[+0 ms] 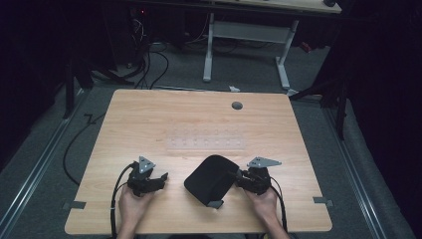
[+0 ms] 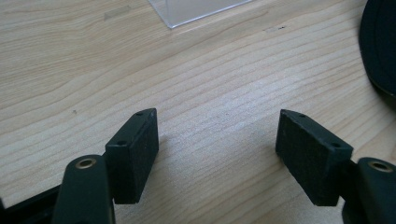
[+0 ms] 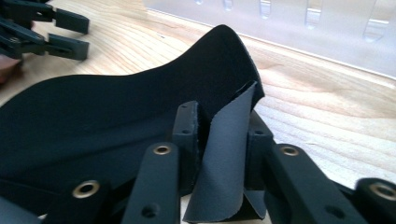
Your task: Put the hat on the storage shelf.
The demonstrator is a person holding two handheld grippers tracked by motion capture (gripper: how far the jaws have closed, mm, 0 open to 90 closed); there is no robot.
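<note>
Wooden table (image 1: 199, 119) in a dark room, black sheet (image 1: 209, 179) near its front edge.
High view: right gripper (image 1: 239, 178) at the sheet's right edge, left gripper (image 1: 158, 180) well apart. Left gripper view: jaws wide apart over bare wood. Right gripper view: jaws pinch the sheet's (image 3: 116, 116) upturned edge; clear tray (image 3: 299, 28) behind.

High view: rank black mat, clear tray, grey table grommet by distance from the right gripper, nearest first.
From the right gripper:
1. black mat, pinched in its jaws, on its left.
2. clear tray, mid-table, beyond the mat.
3. grey grommet, near the far table edge.
</note>
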